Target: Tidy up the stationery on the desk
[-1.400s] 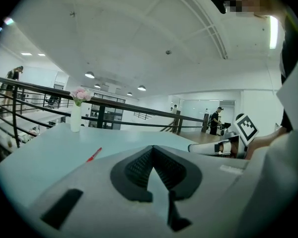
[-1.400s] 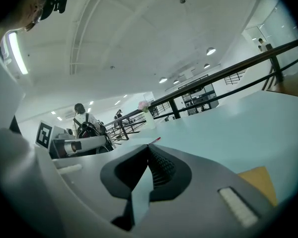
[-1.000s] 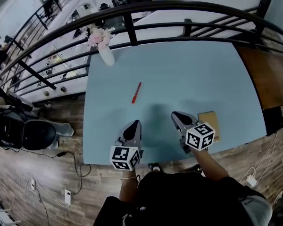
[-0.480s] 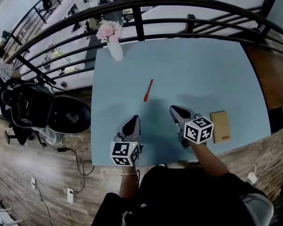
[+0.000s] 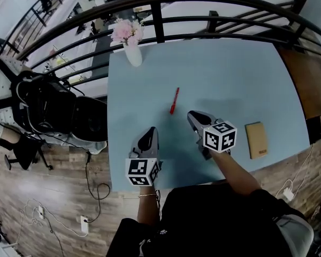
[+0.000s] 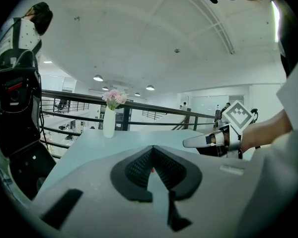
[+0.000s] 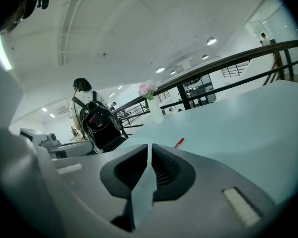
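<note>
Nearest the wearer, both grippers are held over the near edge of the light blue desk (image 5: 230, 79). The left gripper (image 5: 151, 131) has its jaws pressed together with nothing between them. The right gripper (image 5: 192, 115), slightly ahead and to its right, is likewise clenched and empty. Further right, near the desk's near right corner, a tan notebook (image 5: 256, 139) lies flat, apart from both grippers. Just beyond the right gripper's tip a red pen (image 5: 174, 100) lies on the bare desk, touching neither gripper. At the far left corner stands a white vase (image 5: 133, 55) of pink flowers, with a black railing (image 5: 214, 23) behind it. Left of the desk, a person carries a black backpack (image 5: 43, 103).
</note>
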The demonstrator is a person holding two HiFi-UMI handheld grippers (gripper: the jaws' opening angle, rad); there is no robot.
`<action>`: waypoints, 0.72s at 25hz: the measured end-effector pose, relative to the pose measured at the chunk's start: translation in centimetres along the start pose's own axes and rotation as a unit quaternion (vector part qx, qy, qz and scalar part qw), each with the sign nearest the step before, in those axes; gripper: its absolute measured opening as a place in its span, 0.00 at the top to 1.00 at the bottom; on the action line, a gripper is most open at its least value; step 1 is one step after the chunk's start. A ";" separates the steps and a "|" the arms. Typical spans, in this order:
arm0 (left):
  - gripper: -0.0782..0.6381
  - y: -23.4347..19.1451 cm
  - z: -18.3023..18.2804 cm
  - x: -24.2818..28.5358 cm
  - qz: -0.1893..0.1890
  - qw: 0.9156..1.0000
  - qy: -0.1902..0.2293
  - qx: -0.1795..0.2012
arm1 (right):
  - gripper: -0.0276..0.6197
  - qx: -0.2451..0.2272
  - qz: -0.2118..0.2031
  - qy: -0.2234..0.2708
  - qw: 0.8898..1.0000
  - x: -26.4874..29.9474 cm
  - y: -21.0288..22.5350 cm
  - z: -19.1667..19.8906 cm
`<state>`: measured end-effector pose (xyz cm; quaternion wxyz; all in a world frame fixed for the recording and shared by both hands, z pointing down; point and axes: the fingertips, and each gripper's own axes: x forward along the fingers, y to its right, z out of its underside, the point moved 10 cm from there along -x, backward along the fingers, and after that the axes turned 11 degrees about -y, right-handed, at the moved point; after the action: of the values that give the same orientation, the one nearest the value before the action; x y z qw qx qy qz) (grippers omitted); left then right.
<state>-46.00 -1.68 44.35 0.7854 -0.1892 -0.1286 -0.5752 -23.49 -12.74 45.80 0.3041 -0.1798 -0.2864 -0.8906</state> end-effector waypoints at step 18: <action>0.90 -5.9 -2.5 2.7 0.010 1.000 0.006 -0.008 | 0.87 0.027 0.051 -0.052 0.997 8.4 0.6 -5.0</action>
<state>-50.78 -6.71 44.13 0.7904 -0.1931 -0.1173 -0.5694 -30.18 -19.96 46.33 0.3387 -0.2326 -0.3160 -0.8552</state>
